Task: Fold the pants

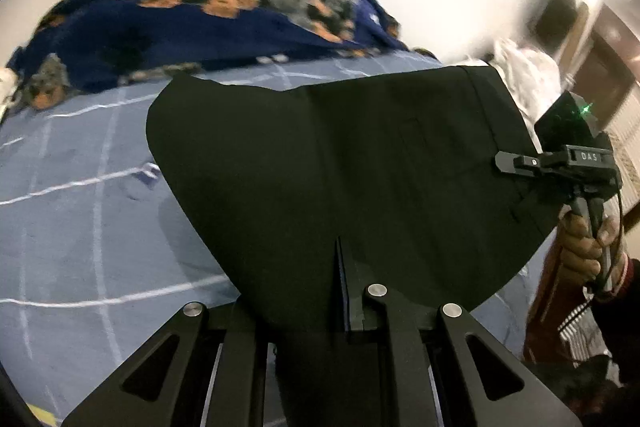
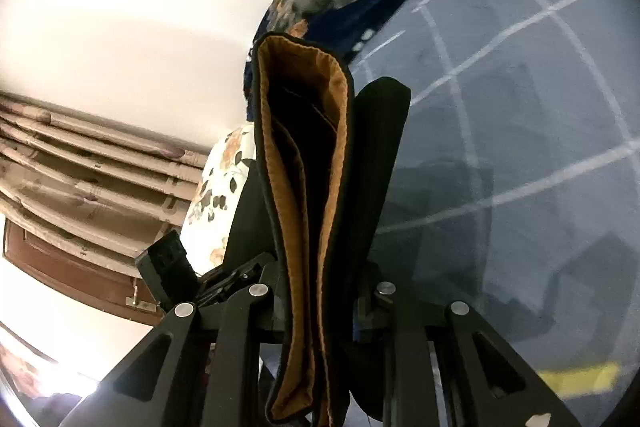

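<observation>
Here both the left gripper (image 1: 320, 291) and right gripper (image 2: 320, 291) pinch the black pants (image 1: 340, 155).

The only readable text is "DAS", in pale letters on the black body of the right gripper (image 1: 516, 162), at the right edge of the left wrist view.

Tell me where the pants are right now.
The black pants hang above the blue bedsheet, pinched between the left gripper and the right gripper.

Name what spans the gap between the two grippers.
The black pants, stretched from the left gripper to the right gripper, above the blue bedsheet; left wrist view.
</observation>
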A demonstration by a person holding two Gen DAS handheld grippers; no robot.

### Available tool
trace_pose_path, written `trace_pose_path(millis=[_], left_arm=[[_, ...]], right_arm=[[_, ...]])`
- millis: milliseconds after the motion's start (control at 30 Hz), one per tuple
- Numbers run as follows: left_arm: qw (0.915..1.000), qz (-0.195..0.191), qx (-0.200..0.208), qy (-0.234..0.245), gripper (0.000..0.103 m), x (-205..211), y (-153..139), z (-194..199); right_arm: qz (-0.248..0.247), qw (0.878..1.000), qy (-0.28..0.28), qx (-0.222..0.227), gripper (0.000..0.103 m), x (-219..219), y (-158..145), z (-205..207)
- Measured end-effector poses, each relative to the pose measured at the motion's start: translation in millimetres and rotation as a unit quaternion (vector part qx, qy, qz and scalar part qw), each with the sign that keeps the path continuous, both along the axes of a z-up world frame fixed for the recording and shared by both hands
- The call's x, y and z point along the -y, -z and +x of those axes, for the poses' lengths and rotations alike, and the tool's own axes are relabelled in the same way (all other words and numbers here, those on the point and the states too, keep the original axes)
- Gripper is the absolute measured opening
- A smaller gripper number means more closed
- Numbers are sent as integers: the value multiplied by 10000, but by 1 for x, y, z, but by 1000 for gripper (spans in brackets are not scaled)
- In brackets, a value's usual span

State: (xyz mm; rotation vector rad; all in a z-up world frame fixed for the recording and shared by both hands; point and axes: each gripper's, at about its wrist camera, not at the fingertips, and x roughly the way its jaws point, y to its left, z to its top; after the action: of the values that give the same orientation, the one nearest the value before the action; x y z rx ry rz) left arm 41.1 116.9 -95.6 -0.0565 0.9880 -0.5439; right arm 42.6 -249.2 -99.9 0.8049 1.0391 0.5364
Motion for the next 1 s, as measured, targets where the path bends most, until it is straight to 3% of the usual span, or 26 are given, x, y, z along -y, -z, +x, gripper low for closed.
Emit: trace_pose_path(millis=[433, 1000], left_arm=[[9959, 462, 464, -624, 13, -80, -8, 68], [9891, 505, 509, -1289, 13, -144, 18, 166]], right_arm=[[36, 9988, -490, 4, 20, -86, 12, 111], [129, 9983, -570, -63, 20, -140, 50, 212]])
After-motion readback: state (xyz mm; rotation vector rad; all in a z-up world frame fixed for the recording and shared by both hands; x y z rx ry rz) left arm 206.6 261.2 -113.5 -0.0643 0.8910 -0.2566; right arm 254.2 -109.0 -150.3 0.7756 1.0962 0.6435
